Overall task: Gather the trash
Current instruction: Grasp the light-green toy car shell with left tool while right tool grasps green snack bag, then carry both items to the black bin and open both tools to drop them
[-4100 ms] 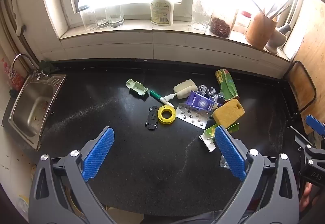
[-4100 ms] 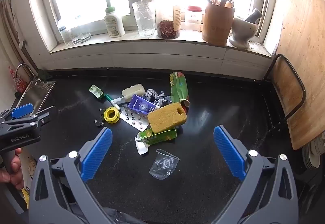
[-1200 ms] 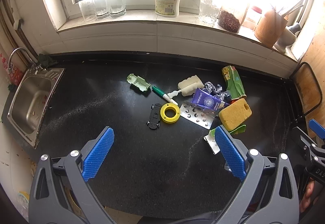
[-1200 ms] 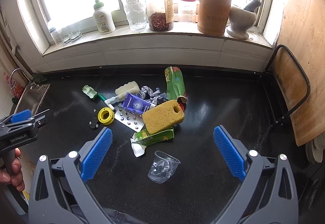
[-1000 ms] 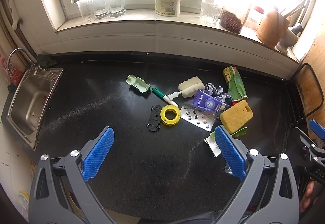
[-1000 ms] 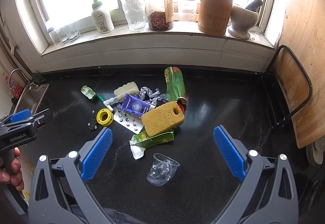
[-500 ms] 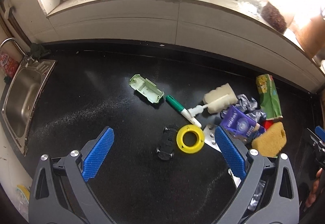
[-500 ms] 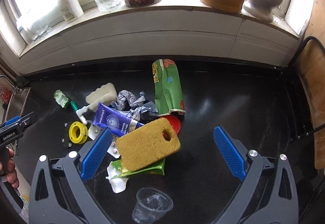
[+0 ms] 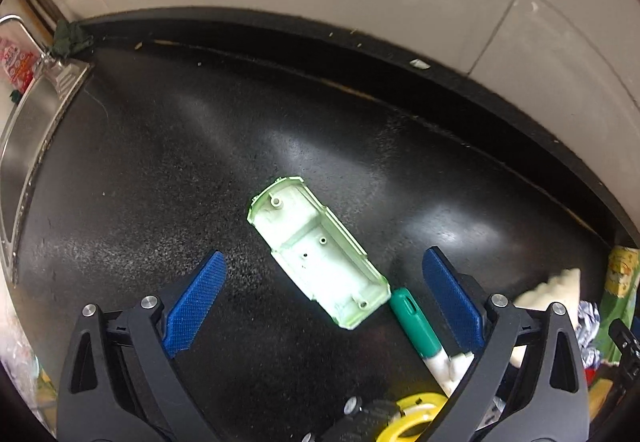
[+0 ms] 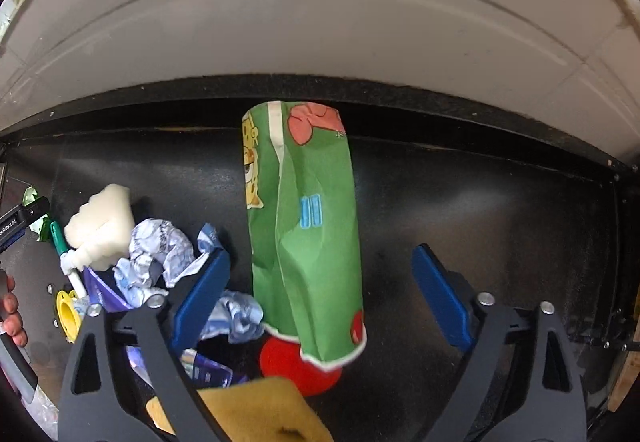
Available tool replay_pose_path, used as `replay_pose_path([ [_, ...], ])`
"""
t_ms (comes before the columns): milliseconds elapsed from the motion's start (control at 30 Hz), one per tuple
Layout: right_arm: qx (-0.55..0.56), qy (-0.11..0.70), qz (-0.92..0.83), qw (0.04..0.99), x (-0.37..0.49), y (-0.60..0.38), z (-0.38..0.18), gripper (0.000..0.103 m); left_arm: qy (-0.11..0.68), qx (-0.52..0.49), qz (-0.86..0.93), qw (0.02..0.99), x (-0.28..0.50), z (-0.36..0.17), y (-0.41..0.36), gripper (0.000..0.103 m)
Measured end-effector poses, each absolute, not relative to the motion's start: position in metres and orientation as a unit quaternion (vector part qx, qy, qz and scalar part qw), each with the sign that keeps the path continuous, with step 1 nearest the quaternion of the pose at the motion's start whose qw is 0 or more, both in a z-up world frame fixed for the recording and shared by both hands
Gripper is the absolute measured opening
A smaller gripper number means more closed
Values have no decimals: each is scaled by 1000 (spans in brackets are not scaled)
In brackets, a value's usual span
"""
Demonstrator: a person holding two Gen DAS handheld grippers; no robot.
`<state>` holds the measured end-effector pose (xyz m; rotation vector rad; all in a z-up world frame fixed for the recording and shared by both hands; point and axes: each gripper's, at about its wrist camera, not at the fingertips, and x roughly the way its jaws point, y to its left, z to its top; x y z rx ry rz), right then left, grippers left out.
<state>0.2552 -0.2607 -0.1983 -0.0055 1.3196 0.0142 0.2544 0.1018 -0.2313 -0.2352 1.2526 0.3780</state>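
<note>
trash lies on the black counter [image 9: 160,161]. in the left wrist view a pale green plastic shell [image 9: 318,256] lies in the middle of the frame, between the spread blue pads of the left gripper [image 9: 324,294]. a green marker [image 9: 414,324] touches its lower right end. in the right wrist view a green snack bag [image 10: 306,226] lies in the middle, between the spread pads of the right gripper [image 10: 320,292]. crumpled paper [image 10: 160,254] sits at the left.

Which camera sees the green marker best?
The left wrist view: the green marker lies close and large between the open left gripper fingers, beside the pale green shell. The right wrist view shows the marker only small at its left edge.
</note>
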Motion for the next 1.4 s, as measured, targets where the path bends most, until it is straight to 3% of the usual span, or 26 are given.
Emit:
replay_pose_path([
  [67, -3, 623, 9, 782, 262, -261, -207, 76, 585, -104, 177, 785, 260, -239, 101, 96],
  [167, 7, 634, 21, 773, 266, -263, -215, 60, 582, -103, 168, 789, 259, -244, 102, 84],
  [233, 7, 633, 24, 774, 267, -263, -217, 44, 575, -104, 164, 795, 258, -241, 102, 65],
  [267, 4, 629, 22, 777, 267, -263, -214, 43, 573, -99, 160, 798, 258, -239, 101, 58],
  [300, 6, 622, 24, 783, 265, -264, -209, 41, 574, -97, 153, 799, 258, -237, 100, 41],
  [333, 10, 615, 27, 788, 262, -265, -202, 40, 574, -101, 145, 799, 257, -235, 101, 34],
  [633, 39, 523, 44, 850, 217, -277, -101, 39, 529, -85, 108, 838, 208, -157, 92, 34],
  [833, 62, 504, 69, 859, 167, -287, -42, 40, 518, -71, 71, 850, 137, -114, 75, 34],
  [1133, 63, 532, 84, 840, 66, -281, -57, 40, 530, -37, 32, 846, 46, -100, 27, 34],
  [1400, 55, 539, 96, 835, 22, -255, -58, 41, 523, -29, 27, 852, 15, -95, 26, 34],
])
